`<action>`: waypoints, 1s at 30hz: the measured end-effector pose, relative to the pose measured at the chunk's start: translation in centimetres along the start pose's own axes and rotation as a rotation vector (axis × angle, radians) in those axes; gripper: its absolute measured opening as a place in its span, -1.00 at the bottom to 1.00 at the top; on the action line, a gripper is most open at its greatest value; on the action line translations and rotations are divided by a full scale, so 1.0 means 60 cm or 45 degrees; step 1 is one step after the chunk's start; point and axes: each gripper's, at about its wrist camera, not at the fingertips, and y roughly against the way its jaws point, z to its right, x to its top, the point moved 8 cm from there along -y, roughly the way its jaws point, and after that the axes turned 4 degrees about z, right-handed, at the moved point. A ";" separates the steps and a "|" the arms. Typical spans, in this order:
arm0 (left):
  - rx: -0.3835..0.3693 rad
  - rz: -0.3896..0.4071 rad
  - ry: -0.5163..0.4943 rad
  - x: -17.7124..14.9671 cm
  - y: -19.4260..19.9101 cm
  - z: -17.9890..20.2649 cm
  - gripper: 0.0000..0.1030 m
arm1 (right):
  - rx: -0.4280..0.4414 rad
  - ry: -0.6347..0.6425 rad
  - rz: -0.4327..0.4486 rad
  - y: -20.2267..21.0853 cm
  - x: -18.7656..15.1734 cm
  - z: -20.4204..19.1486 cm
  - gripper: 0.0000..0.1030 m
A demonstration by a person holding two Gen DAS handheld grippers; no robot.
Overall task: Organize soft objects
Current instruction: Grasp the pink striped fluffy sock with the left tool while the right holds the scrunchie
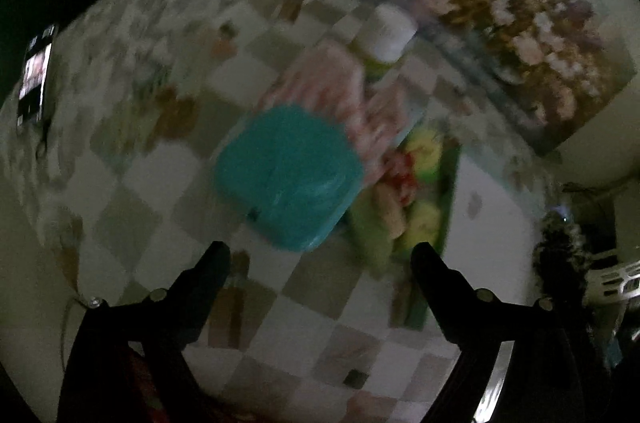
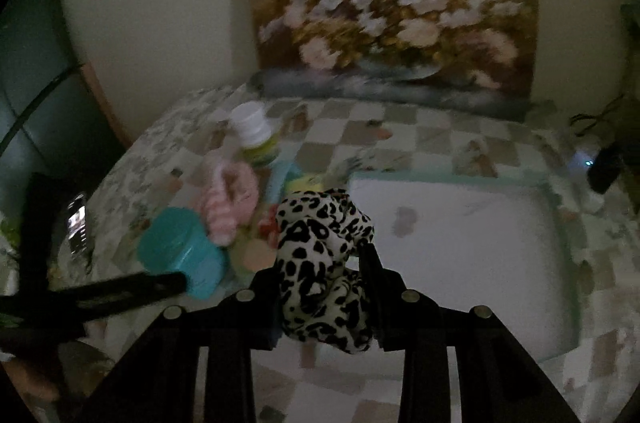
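My right gripper (image 2: 320, 263) is shut on a black-and-white leopard-print scrunchie (image 2: 324, 243) and holds it above the table, beside a white tray (image 2: 460, 243). The scrunchie also shows at the right edge of the left wrist view (image 1: 560, 255). My left gripper (image 1: 320, 255) is open and empty, just short of a teal box (image 1: 288, 175). A pink scrunchie (image 1: 332, 91) lies behind the box; it also shows in the right wrist view (image 2: 232, 199). The left gripper's finger (image 2: 132, 287) reaches toward the teal box (image 2: 180, 251) there.
A white-capped bottle (image 2: 254, 135) lies behind the pink scrunchie. A green and yellow pack (image 1: 416, 199) lies right of the teal box. A flower painting (image 2: 392, 23) leans on the wall. A phone (image 1: 36, 79) lies at the table's left. The checked tablecloth (image 1: 160, 183) covers the table.
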 end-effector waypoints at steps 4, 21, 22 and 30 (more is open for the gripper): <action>0.005 0.015 -0.044 0.072 -0.002 0.029 0.79 | -0.055 -0.037 0.013 0.002 0.030 0.026 -0.32; 0.083 -0.040 0.022 0.152 -0.125 0.080 0.34 | -0.173 -0.212 0.021 -0.054 0.117 0.129 -0.32; 0.090 -0.040 0.054 0.156 -0.131 0.071 0.30 | -0.178 -0.212 0.013 -0.056 0.113 0.133 -0.32; 0.180 -0.041 0.170 0.172 -0.151 -0.010 0.06 | -0.247 -0.263 -0.034 -0.067 0.091 0.169 -0.32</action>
